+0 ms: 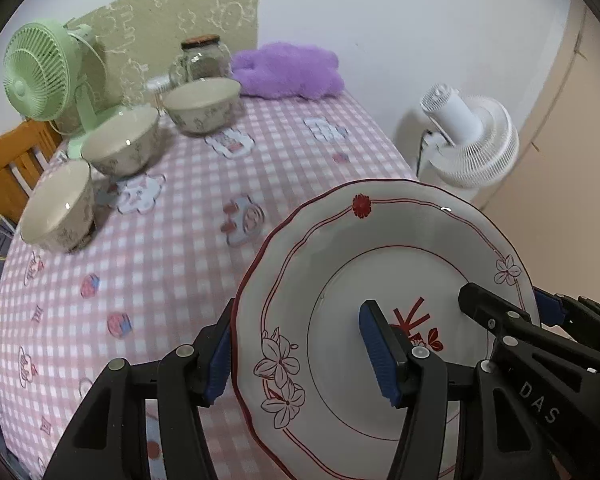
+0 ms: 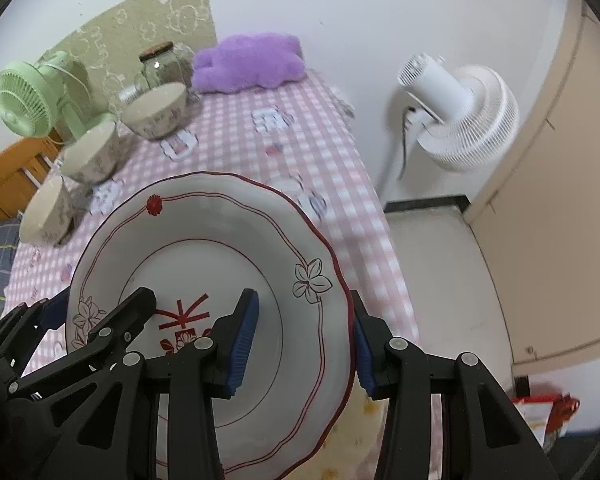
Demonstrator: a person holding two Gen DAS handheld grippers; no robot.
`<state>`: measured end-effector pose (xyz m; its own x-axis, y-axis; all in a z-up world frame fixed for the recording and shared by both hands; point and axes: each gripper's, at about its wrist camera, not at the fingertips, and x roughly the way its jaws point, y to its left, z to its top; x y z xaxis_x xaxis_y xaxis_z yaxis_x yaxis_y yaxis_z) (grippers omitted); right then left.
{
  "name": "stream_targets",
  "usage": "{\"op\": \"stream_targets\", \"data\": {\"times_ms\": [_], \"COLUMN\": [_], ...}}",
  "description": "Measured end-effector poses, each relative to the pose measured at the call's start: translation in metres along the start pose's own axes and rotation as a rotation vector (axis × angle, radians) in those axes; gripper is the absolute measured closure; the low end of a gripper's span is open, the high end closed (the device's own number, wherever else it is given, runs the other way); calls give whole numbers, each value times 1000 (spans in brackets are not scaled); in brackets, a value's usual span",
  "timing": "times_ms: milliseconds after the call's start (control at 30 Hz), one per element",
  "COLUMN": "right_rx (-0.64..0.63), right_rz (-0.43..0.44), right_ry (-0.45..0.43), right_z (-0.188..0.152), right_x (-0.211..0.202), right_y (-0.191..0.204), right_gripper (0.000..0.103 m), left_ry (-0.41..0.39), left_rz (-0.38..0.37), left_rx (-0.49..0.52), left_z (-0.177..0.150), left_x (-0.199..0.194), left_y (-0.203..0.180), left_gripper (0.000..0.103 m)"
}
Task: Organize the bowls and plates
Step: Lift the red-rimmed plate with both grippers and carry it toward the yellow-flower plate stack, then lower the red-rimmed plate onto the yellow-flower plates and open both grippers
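A white plate (image 1: pixel 384 280) with a red rim line and flower prints is held off the table between both grippers; it also shows in the right wrist view (image 2: pixel 204 240). My left gripper (image 1: pixel 300 356) is shut on the plate's left rim, one blue pad under, one on top. My right gripper (image 2: pixel 304 344) is shut on the plate's right rim; it shows in the left wrist view (image 1: pixel 512 304). Three beige bowls stand in a row at the table's left: near (image 1: pixel 56 208), middle (image 1: pixel 122 144), far (image 1: pixel 202 104).
The table has a pink checked cloth (image 1: pixel 172 264). A green fan (image 1: pixel 40 76), a glass jar (image 1: pixel 204 56) and a purple cushion (image 1: pixel 288 70) stand at the back. A white floor fan (image 2: pixel 456 112) stands right of the table. A wooden chair (image 1: pixel 8 160) is at the left.
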<state>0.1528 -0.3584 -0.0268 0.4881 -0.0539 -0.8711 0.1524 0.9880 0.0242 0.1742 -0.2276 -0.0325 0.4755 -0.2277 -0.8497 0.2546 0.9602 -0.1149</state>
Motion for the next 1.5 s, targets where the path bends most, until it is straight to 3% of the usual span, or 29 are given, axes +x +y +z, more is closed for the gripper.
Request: {"op": "stream_targets", "data": {"times_ms": [433,933,1333,1467,1500], "right_rx": [20,-86,-83,-126,-139], "right_rz": [-14,56,132,101,99], "right_ry": [67,98,121,87,92], "right_z": [-41,-43,-43,-40,-39], "right_x": [5,30,30,20,23], "right_y": [-26,-36,-53,-55,-56], "right_gripper": [55,56,59,81,81], "left_ry": [58,50,37,30,28], "left_rz": [11,114,164,195,205], "left_rx": [2,-60,-68,-64,-56], "left_z": [-37,-47,-50,-50,-50], "left_x": [13,22,25,25,24], "left_y": [-25,-38,-46,-48,-48], "left_gripper": [44,44,43,43,42]}}
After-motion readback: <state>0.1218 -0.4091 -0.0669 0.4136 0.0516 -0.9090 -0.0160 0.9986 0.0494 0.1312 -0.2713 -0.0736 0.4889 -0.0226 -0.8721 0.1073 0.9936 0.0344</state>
